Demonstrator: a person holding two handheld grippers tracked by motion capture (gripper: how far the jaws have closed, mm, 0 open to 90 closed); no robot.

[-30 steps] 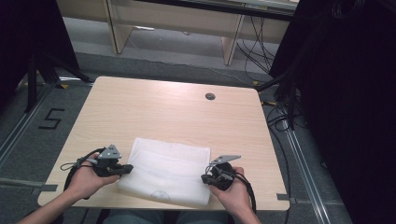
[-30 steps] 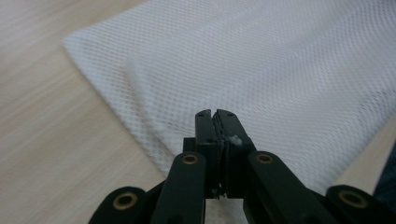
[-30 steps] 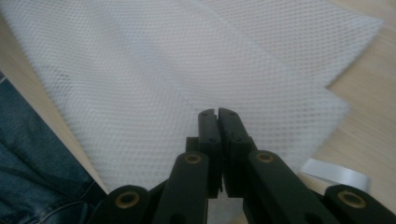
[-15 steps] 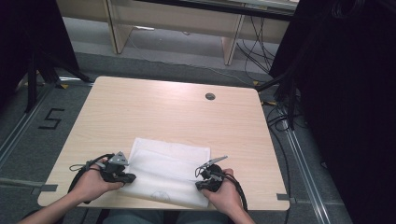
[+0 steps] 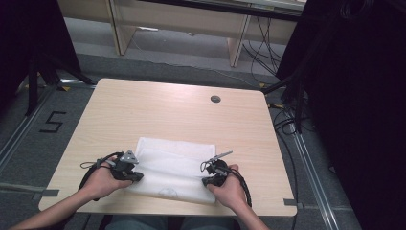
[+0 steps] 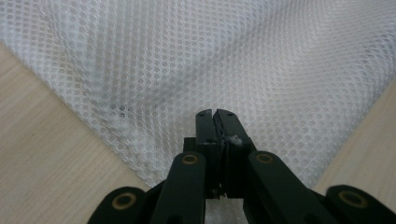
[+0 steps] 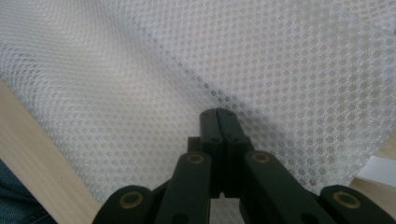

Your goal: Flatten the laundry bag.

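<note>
My left tool (image 5: 130, 173) sits at about eight o'clock on the tabletop (image 5: 158, 110), over the near left corner of the white mesh cloth (image 5: 172, 163). In the left gripper view its jaws are pressed together, with a small pale bit of mesh (image 6: 234, 139) caught at the seam, so I judge it is clamped on the cloth, but only by a thin pinch. My right tool (image 5: 214, 177) is at about five o'clock, over the near right part of the cloth. In the right gripper view its jaws (image 7: 218, 122) are also fully together, but I cannot tell if any mesh is between them; they may only rest on top.

The cloth lies flat at six o'clock, close to the near edge of the tabletop, and seems folded in layers.

What can go wrong from here, in my judgement:
- If I lift now, the right side may stay behind, because that tool perhaps holds nothing. Then the cloth hangs from one corner and twists.
- The left pinch is small, so the slippery mesh may slide out under a pull.
- The jaws may hold only the top layer, and the fold opens unevenly.
- The near edge is close, so a dropped cloth may slip off toward my lap.

Farther away, at twelve o'clock, the small round grommet (image 5: 215, 99) is well apart and gives no risk.
</note>
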